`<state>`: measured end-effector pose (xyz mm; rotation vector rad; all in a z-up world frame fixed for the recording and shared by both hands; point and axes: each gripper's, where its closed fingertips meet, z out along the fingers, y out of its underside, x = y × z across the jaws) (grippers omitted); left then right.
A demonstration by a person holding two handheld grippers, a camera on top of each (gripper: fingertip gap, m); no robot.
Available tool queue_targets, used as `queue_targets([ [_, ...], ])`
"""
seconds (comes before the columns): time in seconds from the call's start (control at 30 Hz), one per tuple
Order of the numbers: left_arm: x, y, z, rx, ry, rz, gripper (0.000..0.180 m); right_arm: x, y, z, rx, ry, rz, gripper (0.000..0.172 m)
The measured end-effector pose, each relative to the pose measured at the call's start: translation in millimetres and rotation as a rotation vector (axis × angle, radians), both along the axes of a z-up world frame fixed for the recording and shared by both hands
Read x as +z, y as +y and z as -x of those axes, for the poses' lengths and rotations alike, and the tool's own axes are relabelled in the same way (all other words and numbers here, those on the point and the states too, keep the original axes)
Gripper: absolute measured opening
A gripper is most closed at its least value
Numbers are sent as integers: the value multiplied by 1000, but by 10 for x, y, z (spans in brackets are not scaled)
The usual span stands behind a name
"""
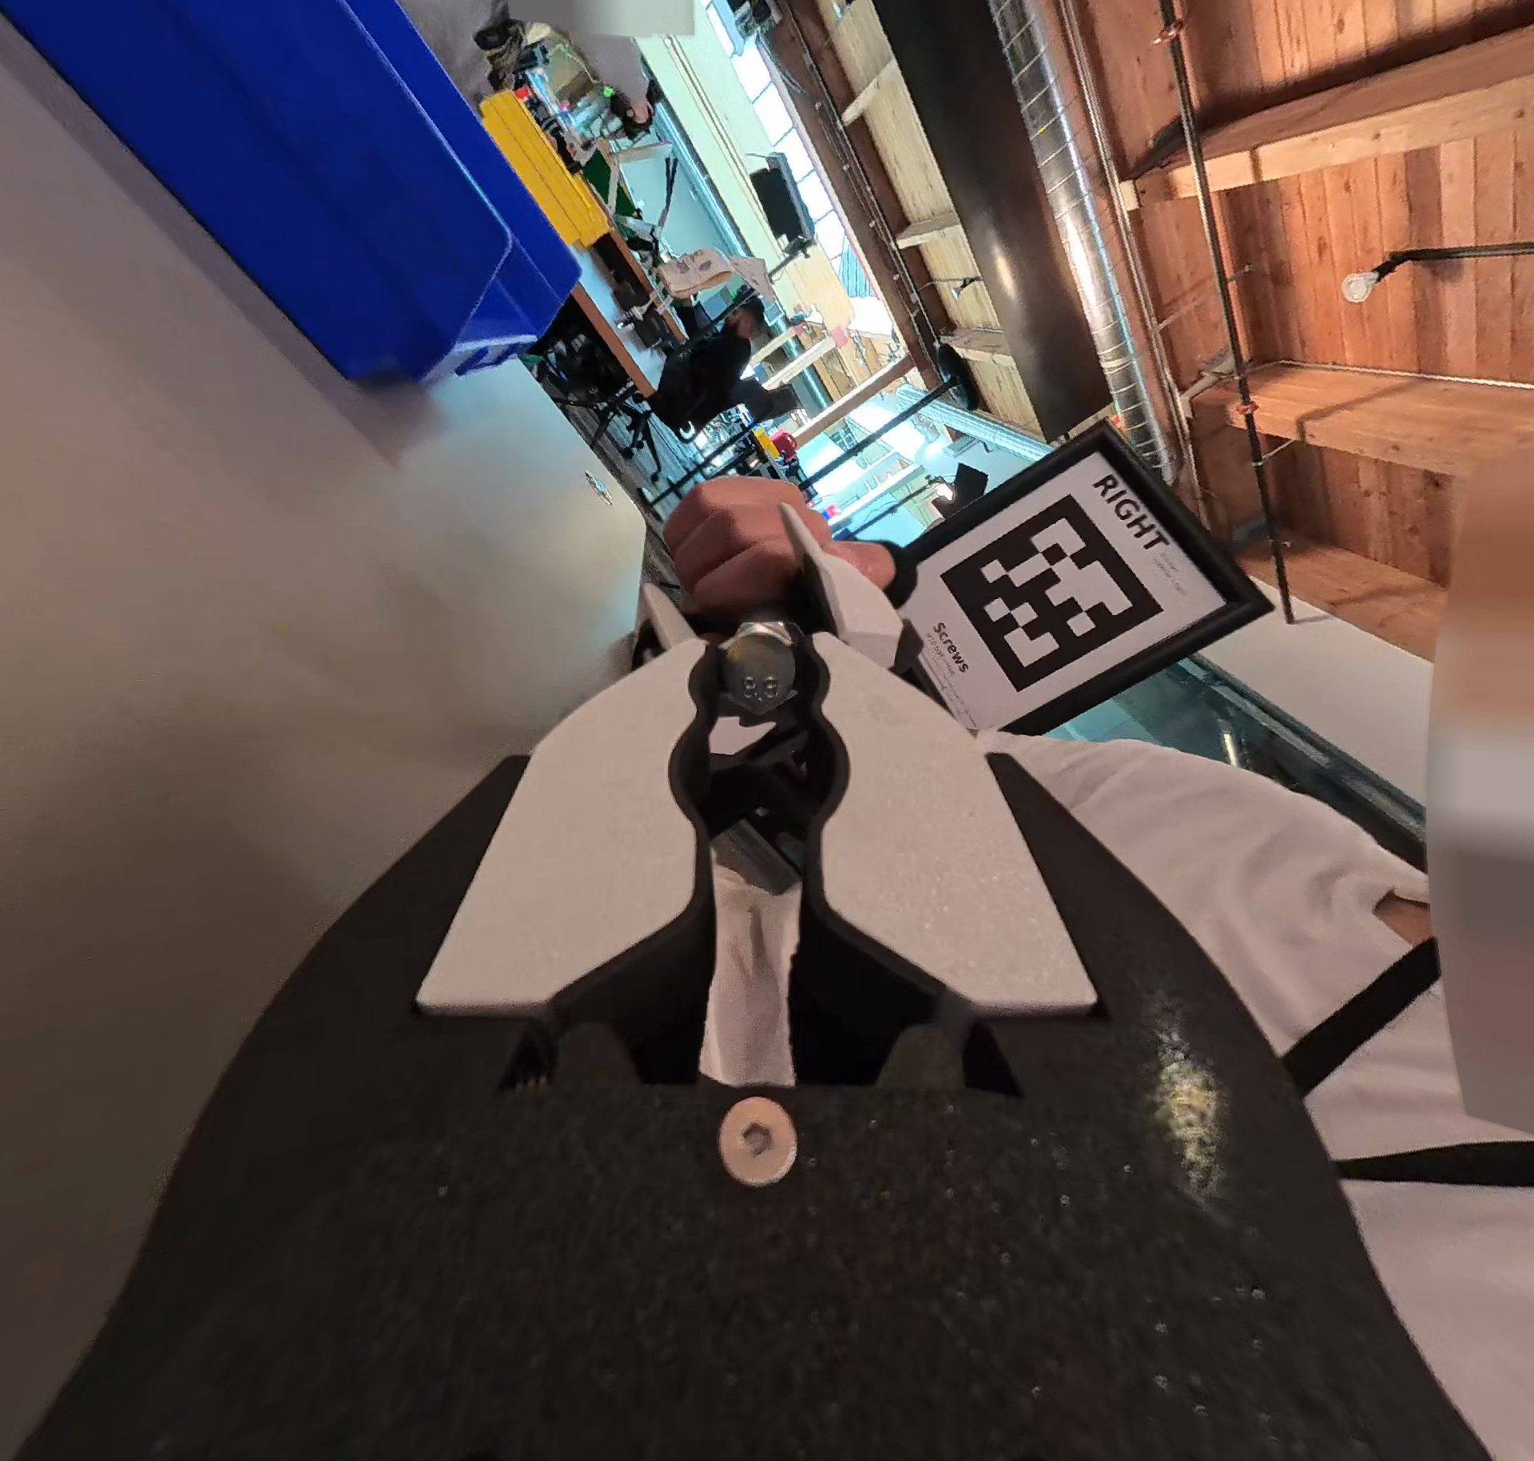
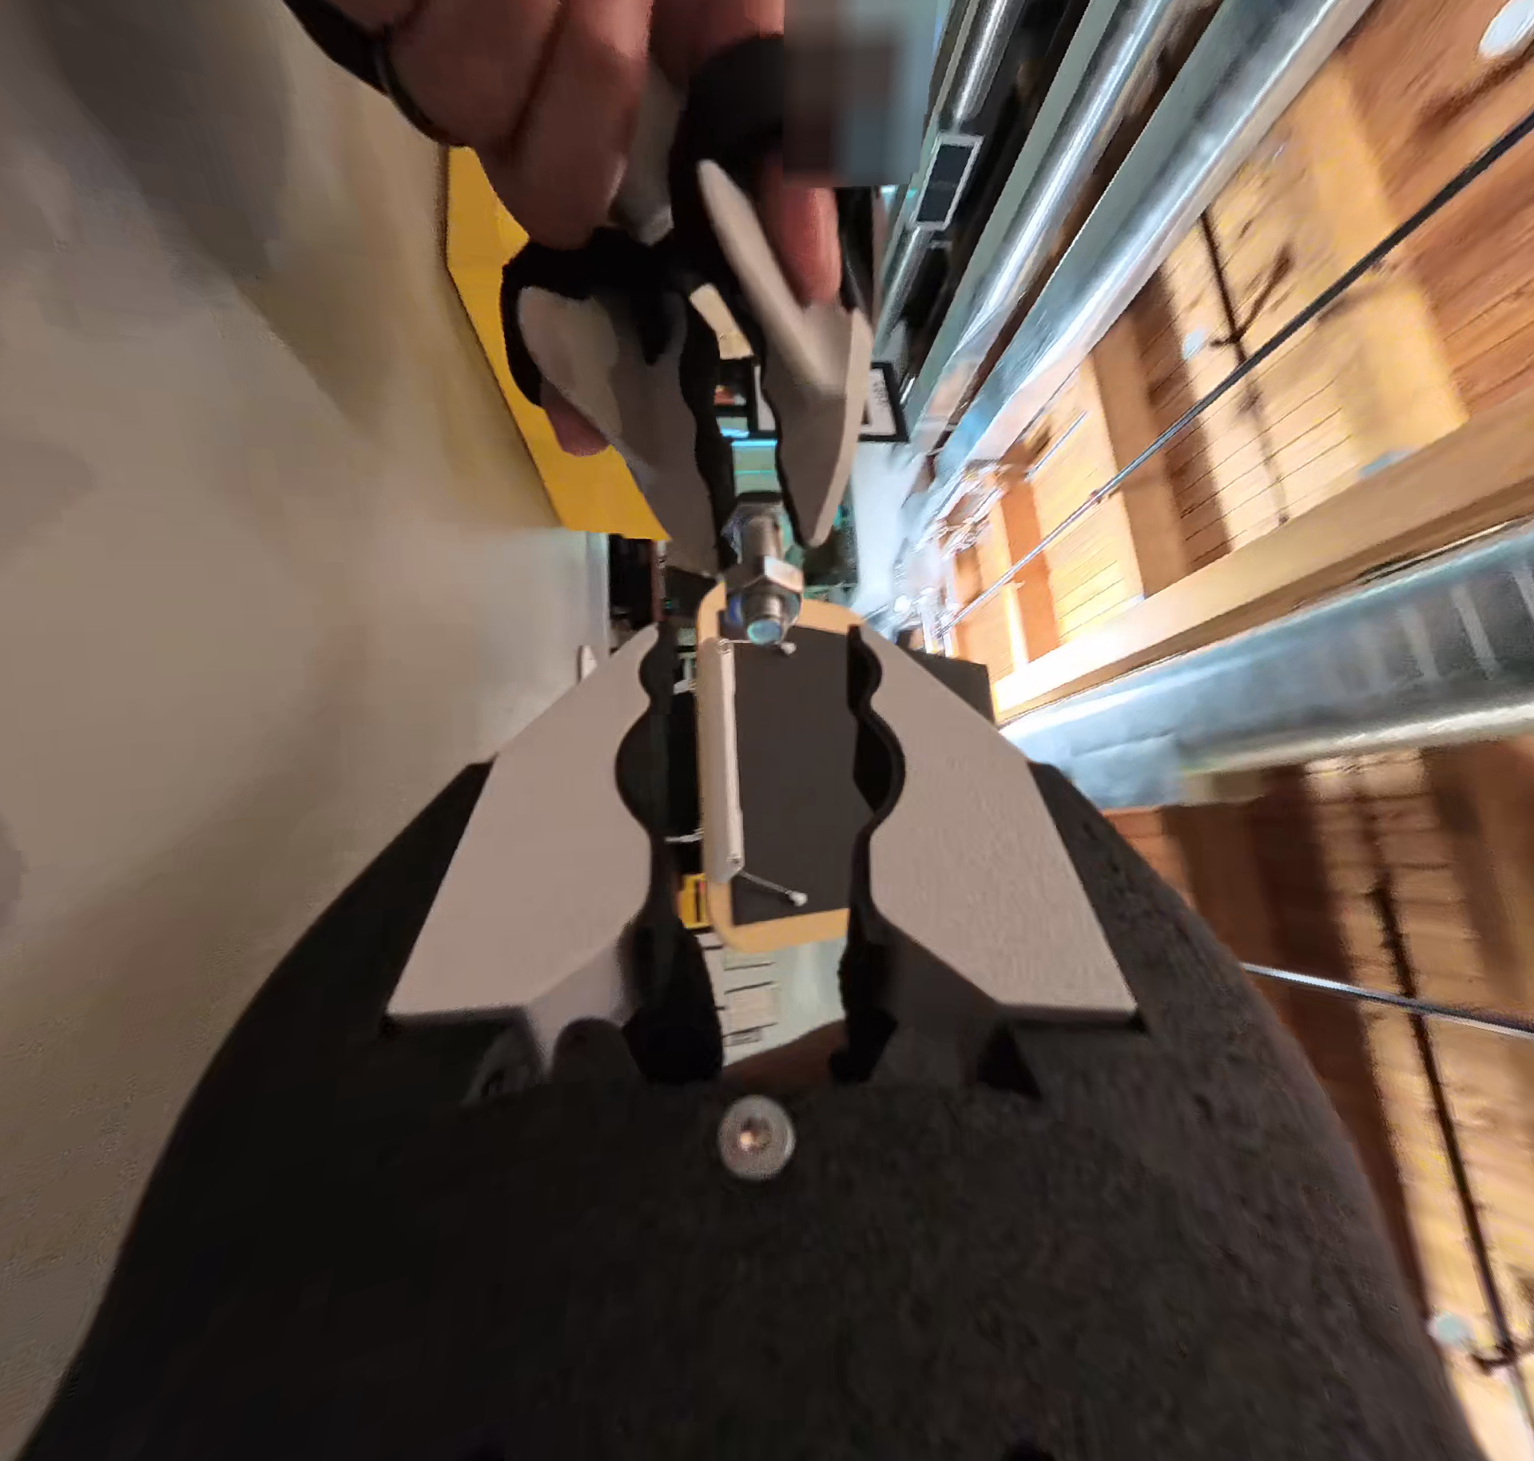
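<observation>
Left gripper (image 1: 759, 678): white fingers with black wavy pads (image 1: 704, 699) clenched on the hex head of a silver steel bolt (image 1: 757, 674). Both pads press the head flats, shank pointing away from the camera. A silver hex nut (image 2: 765, 570) sits partway along the shank, with the threaded end sticking out past it.

Right gripper (image 2: 759, 649): fingers spread, nothing clamped. Bolt tip and nut sit just ahead of its fingertips, between them in line but not touching either pad. In the left wrist view the right gripper's white fingers (image 1: 855, 591) show just beyond the bolt head, with the person's hand (image 1: 730, 550) behind them. In the right wrist view the left gripper's fingers (image 2: 813, 392) reach the bolt from above, with the person's other hand (image 2: 564, 68) wrapped round its body.

Relative to the bolt:
- Black-framed white card with a square checker marker (image 1: 1071, 583): just right of it in the left wrist view, behind the right gripper.
- Blue plastic bin (image 1: 274, 135): far up-left, on the pale table (image 1: 207, 591).
- Yellow plastic bin (image 2: 531, 425): up-left in the right wrist view, partly behind the left gripper.
- Small black board with a light wooden rim (image 2: 788, 782): behind the right gripper's finger gap, below the bolt tip, with a white stick (image 2: 718, 765) along its left edge.
- Wooden plank ceiling with metal ducting (image 2: 1245, 392): off to the right; blurred.
</observation>
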<state>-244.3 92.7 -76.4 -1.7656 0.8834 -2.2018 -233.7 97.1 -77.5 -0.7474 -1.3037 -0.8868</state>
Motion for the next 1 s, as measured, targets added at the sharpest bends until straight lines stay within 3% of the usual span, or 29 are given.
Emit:
queue_targets([
  [0.2, 11, -49, -7, -27, -7, 17, 17, 19, -110, 71, 48, -50, -63, 18],
  [0.37, 11, -66, -17, -15, 2, -42, 17, 11, -116, 51, 72, 47, 58, 17],
  [0.53, 31, -54, -15, 19, -1, -156, 17, 13, -85, 49, 171, 458, 549, 17],
  [0.9, 179, 34, 64, 139, -75, -439, 18, 144, -53, 172, 645, 1666, 2050, 17],
  [1.0, 173, 59, 63, 150, -70, -410, 17, 123, -54, 186, 705, 1703, 2077, 17],
])
